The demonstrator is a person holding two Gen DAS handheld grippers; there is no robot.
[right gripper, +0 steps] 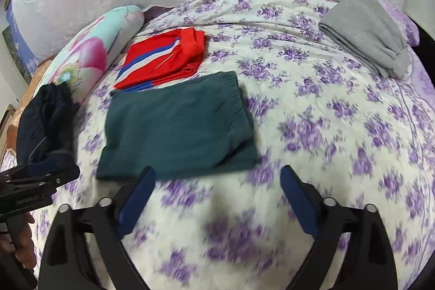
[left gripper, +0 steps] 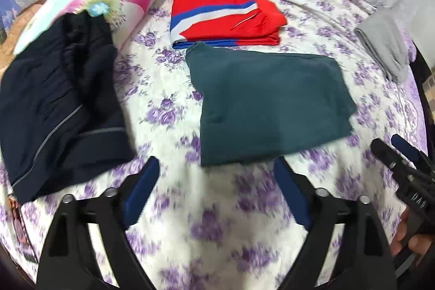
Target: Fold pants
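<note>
Lying flat — green pants (right gripper: 176,124), waistband rightward

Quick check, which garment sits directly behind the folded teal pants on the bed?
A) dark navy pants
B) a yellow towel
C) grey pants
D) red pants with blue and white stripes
D: the red striped pants lie just beyond the far edge of the teal pants; the grey pants lie far right, the navy pants left.

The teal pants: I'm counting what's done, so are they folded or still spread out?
Folded. The teal pants lie as a compact rectangle with layered edges on the floral bedspread, in front of the folded red pants.
</note>
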